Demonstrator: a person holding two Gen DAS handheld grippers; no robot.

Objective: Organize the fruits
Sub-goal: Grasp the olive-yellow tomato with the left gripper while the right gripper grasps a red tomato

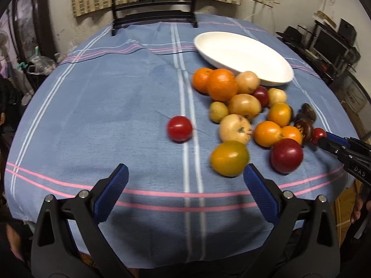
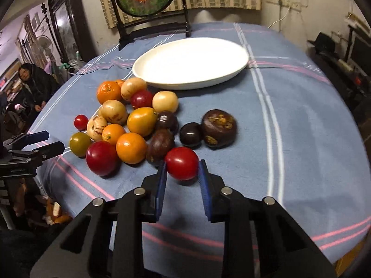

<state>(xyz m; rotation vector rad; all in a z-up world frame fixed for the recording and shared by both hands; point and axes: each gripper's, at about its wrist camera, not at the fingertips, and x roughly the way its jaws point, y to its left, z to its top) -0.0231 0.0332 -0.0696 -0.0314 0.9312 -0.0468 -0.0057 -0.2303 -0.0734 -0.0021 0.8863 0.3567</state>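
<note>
At the left, the left gripper with black arms and blue ribbed pads (image 1: 185, 173) hangs over bare striped blue tablecloth (image 1: 104, 106) with its jaws spread wide and nothing between them, seemingly waiting its turn; just beyond it, apart from the heap, sits one small round red tomato-like fruit (image 1: 180, 128). Right of that lies the loose heap, bunched just in front of the empty oval white dish (image 2: 190, 62) at the far side, probably so each piece has a short trip into it. As far as the overlap lets me count from the right wrist view: five orange or amber fruits, four pale yellow, one greenish-yellow, four dark purple-brown, four red. Furthest right and nearest, the right gripper of the same black and blue build (image 2: 182, 169) has its pads pressed on either side of a glossy round red fruit (image 2: 182, 163) resting on the cloth, likely the first bound for the dish
</note>
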